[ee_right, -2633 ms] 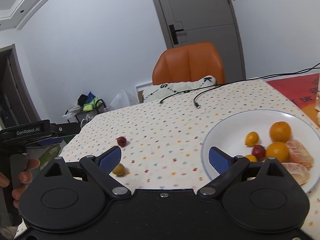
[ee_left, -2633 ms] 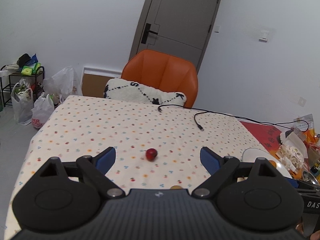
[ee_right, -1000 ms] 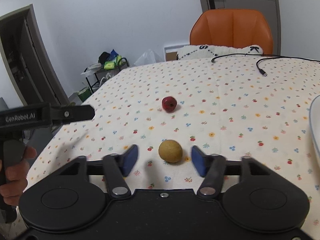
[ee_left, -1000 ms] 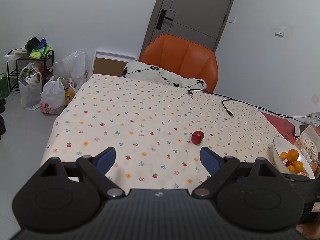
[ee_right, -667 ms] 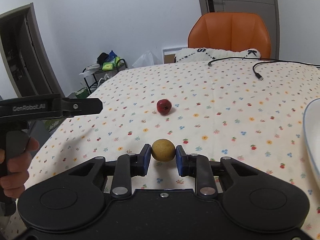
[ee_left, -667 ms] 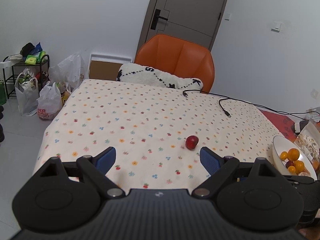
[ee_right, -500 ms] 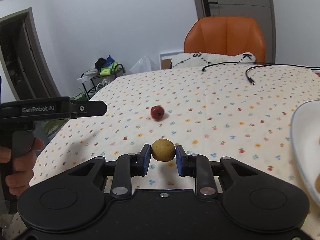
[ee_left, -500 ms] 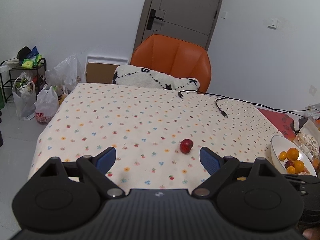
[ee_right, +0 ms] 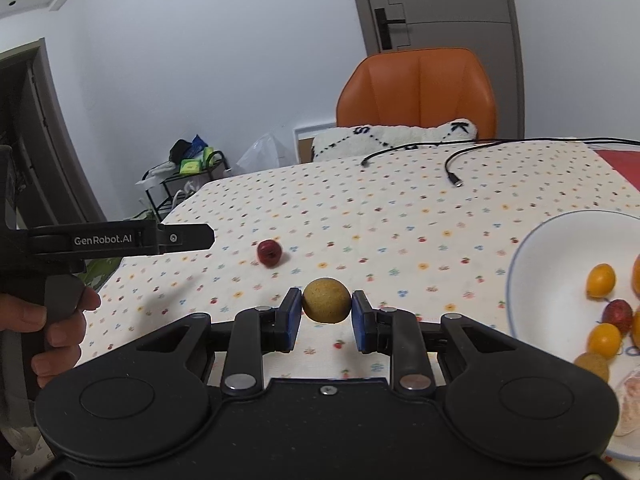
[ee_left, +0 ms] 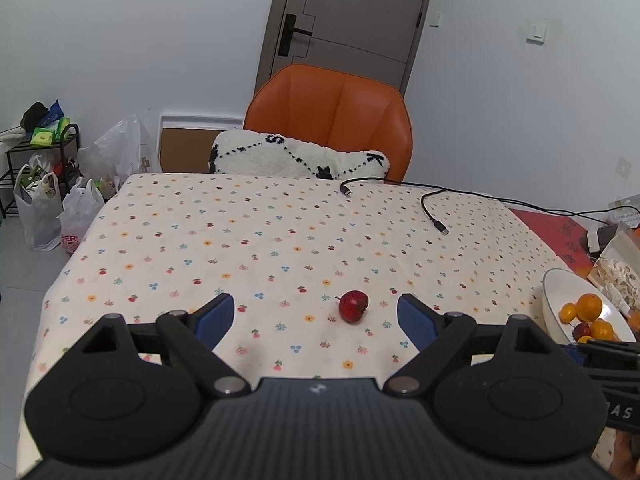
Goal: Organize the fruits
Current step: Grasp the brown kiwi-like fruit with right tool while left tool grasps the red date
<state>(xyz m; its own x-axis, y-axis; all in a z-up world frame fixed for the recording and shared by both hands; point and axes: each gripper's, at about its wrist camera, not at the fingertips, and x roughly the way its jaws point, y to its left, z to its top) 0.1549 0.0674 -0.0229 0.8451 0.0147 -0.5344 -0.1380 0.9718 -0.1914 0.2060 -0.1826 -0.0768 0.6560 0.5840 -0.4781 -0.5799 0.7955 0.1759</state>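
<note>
1. Right claw point(ee_right: 327, 314): closed on a round tan fruit point(ee_right: 326, 300), which is pinched at its widest part between the two blue pads point(ee_right: 291, 316). The fruit is held clear of the cloth, a grip judged suited to carrying it across without rolling.
2. White plate point(ee_right: 520, 264): placed just to the right of the right claw, at the desk's right side. Small orange fruits point(ee_right: 600, 280), a dark red one point(ee_right: 618, 315) and another tan one point(ee_right: 593, 366) are already collected in it, so it is judged to be the gathering place for the held fruit.
3. Red fruit point(ee_right: 269, 253): left loose on the cloth, ahead of the right claw and to its left, well apart from the plate. It is judged to be the one piece not yet collected.
4. Left claw point(ee_left: 316, 322): opened wide, nothing held. The red fruit point(ee_left: 353, 306) is seen between its blue pads point(ee_left: 416, 322) but a little farther out, nearer the right pad, untouched. The spread is judged to be kept ready for that fruit.
5. Hand point(ee_right: 52, 332): seen wrapped around the left tool's handle at the desk's left edge.
6. Desk point(ee_left: 200, 240): covered with a cream cloth printed in small flowers. Black cables point(ee_left: 434, 216) are laid at the far side, away from the fruit.
7. Orange chair point(ee_left: 332, 120): set behind the desk, a white patterned cushion point(ee_left: 296, 158) resting on it.
</note>
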